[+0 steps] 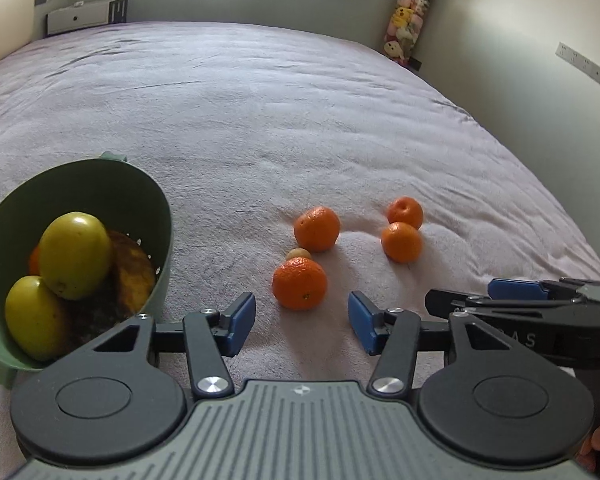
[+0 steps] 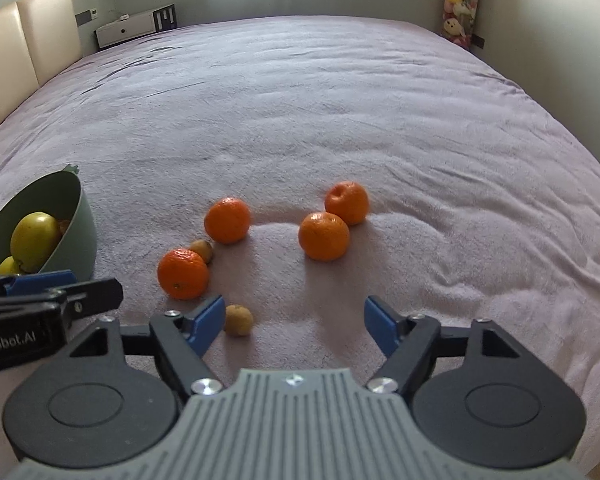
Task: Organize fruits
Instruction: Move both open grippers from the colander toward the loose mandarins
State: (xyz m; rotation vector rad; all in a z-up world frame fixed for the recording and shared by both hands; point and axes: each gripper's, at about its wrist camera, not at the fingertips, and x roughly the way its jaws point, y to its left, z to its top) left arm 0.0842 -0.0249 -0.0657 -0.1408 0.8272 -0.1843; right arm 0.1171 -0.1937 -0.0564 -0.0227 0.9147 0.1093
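Both grippers hang low over a bed (image 2: 340, 100) with their jaws apart and nothing between them. The left gripper (image 1: 302, 322) faces the nearest orange (image 1: 299, 284); the right gripper (image 2: 294, 318) has a small brown fruit (image 2: 239, 320) just beside its left finger. Three more oranges (image 2: 324, 236) lie beyond (two touching). A tilted green bowl (image 1: 156, 216) holds yellow-green fruit (image 1: 74, 254).

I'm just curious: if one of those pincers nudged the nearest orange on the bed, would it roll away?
Probably a little. The nearest orange is round, so a push could start it rolling, but the bedcover looks soft and fuzzy, which would likely slow it soon. It also seems to touch a small brown fruit behind it, which might block or get bumped.
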